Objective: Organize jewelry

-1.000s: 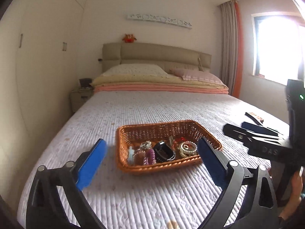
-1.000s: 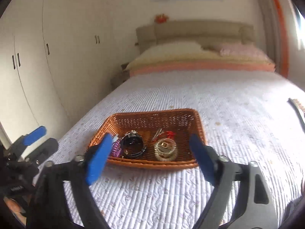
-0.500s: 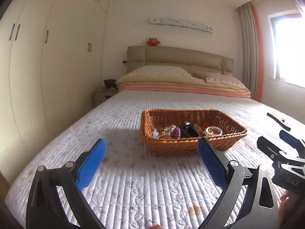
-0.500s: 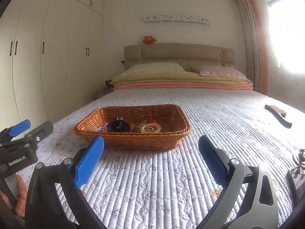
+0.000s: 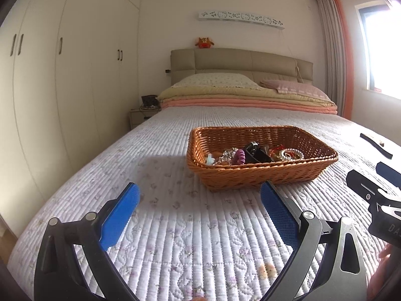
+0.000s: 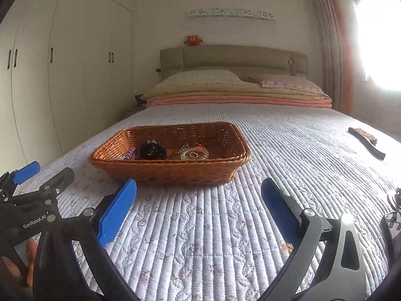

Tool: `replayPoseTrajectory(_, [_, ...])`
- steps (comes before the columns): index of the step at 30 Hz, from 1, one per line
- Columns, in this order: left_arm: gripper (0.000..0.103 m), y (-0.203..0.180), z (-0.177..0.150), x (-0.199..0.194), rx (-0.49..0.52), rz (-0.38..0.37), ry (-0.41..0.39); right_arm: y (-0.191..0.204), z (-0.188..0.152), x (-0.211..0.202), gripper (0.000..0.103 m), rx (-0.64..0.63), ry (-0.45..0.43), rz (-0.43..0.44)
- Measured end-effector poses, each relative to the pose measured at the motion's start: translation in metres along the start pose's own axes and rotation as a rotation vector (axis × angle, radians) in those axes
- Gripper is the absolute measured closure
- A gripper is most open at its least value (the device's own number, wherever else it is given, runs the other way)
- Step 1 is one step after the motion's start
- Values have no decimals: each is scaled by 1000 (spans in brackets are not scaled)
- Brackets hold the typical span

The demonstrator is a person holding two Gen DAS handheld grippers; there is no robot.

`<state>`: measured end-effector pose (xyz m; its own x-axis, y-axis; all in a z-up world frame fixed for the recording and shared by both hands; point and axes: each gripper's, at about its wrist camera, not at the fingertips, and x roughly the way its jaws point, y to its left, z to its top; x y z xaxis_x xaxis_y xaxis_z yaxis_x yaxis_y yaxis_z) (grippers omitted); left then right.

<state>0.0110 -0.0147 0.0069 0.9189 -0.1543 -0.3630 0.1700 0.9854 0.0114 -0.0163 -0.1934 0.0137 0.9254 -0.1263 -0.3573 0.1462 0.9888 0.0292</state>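
Note:
A brown wicker basket [image 5: 260,175] sits mid-bed on the quilted cover. It holds a purple coil band [image 5: 239,156], a black piece [image 5: 255,151], a gold bangle [image 5: 292,154] and clear pieces. My left gripper [image 5: 199,190] is open, low over the quilt just short of the basket's near wall, nothing between its blue pads. In the right wrist view the basket [image 6: 175,173] lies ahead and slightly left, with the black piece [image 6: 151,151] and bangle [image 6: 194,154] showing. My right gripper [image 6: 199,185] is wide open and empty, short of the basket.
A dark brush [image 6: 366,141] lies on the bed's right side. Pillows and folded blankets [image 5: 245,100] are stacked at the headboard. White wardrobes [image 5: 75,75] line the left wall, with a nightstand [image 5: 140,118] beside the bed. A small metal part [image 6: 394,200] shows at the right edge.
Both grippers have dropped closer to the quilt and levelled out, so the basket is seen from a lower angle. The right gripper's jaws spread a little wider.

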Motion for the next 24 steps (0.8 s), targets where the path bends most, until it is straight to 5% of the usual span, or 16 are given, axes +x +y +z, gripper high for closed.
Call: replayPoseTrajectory(24, [8, -1, 1, 0, -5, 8, 5, 2, 0, 1, 8, -22, 17, -23])
